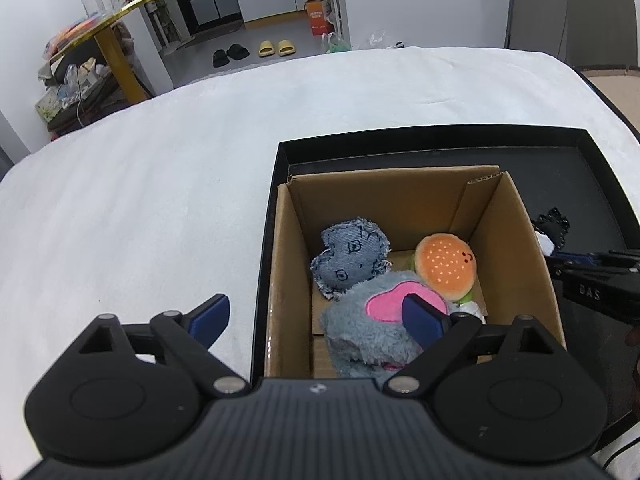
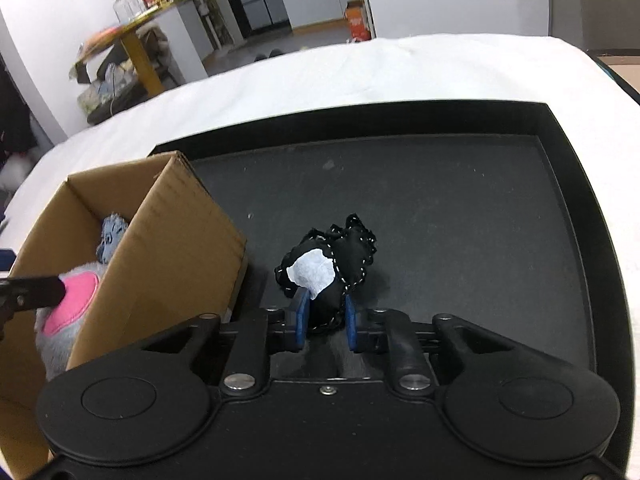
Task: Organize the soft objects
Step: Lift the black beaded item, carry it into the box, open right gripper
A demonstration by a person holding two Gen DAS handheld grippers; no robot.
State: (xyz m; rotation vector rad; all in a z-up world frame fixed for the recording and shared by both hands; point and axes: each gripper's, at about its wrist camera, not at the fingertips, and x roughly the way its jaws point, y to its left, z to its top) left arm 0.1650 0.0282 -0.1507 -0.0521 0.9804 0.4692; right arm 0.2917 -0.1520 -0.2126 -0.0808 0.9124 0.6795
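Clamped between the blue pads of the right claw is a small black stuffed toy with white stitching along its edges and a pale blue patch on one side. It sits just above the dark floor of a shallow black tray, and whether its underside touches that floor cannot be told. In the left wrist view the same toy shows only as a dark scrap past the right wall of the box, with the right claw reaching in from the edge.

Just left of the toy stands an open cardboard box, resting inside the tray at its left side. Three soft things lie in the cardboard box: a denim plush with drawn eyes and frayed edges against the far left, a burger plush at the right, and a grey furry plush with a pink heart-shaped patch nearest the camera, overlapping both.

Over the near edge of the box hangs the left claw, its jaws spread wide and holding nothing; one blue pad is in front of the furry plush, the other is outside the box above the white cloth.

A white cloth covers the desk that carries the black tray. Beyond it are a yellow-legged side table piled with clutter, and slippers on the floor.
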